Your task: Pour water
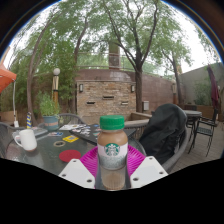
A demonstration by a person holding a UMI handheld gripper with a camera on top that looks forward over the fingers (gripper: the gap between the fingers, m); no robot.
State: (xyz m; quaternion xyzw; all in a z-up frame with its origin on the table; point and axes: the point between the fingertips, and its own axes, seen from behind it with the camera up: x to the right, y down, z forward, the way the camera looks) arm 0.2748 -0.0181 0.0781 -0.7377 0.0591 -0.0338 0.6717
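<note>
Left of the tongs (112, 172), well apart on the worktop (60, 152), stood a white mug (26, 140), the likely target for the pour. Between the fingers, a green-capped bottle (113, 150) stood upright. Both pink pads (92, 158) pressed its sides; the tongs pinched it firmly.
</note>
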